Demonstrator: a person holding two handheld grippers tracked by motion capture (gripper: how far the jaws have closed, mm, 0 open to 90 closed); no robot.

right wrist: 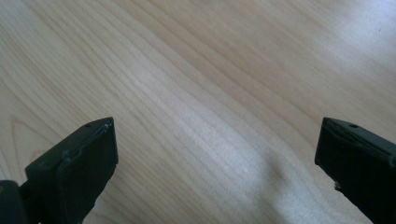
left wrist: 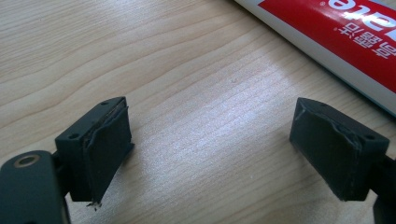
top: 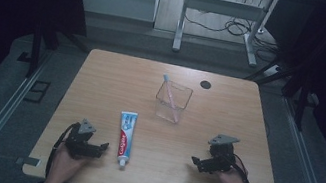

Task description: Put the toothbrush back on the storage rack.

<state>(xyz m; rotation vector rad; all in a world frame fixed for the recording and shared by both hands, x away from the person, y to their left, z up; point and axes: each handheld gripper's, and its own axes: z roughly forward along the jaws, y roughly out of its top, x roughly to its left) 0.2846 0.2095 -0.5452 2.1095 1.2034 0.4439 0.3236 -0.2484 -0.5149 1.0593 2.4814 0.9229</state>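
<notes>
in the high view a wooden table (top: pixel 102 81) is filling the middle of the frame, and a person's forearms are coming in from the bottom edge. the left gripper (top: pixel 102 148) is sitting in the lower left of the tabletop, its jaws pointing toward the centre of the frame. a toothpaste tube (top: pixel 125 137) is lying flat just beside it, a little left of centre, with its white cap toward the bottom edge and its flat crimped end toward the top. the jaws are standing just short of the tube's lower end and are not touching it.

in the left gripper view the left gripper (left wrist: pixel 210 149) is showing both black jaws spread wide with bare wood between them, so it is released and holding nothing. the red and white toothpaste tube (left wrist: pixel 336 32) is crossing the upper right corner of that frame, beyond the right-hand jaw.

the right gripper (top: pixel 195 162) is resting in the lower right of the high view, well apart from the tube. in the right gripper view the right gripper (right wrist: pixel 217 163) is likewise spread open over plain wood grain.

a clear square cup (top: pixel 172 102) is standing upright above centre, and a thin pale stick, probably a toothbrush (top: pixel 170 97), is leaning inside it with one end poking over the rim. a small dark round spot (top: pixel 206 84) is sitting on the table in the upper right.
</notes>
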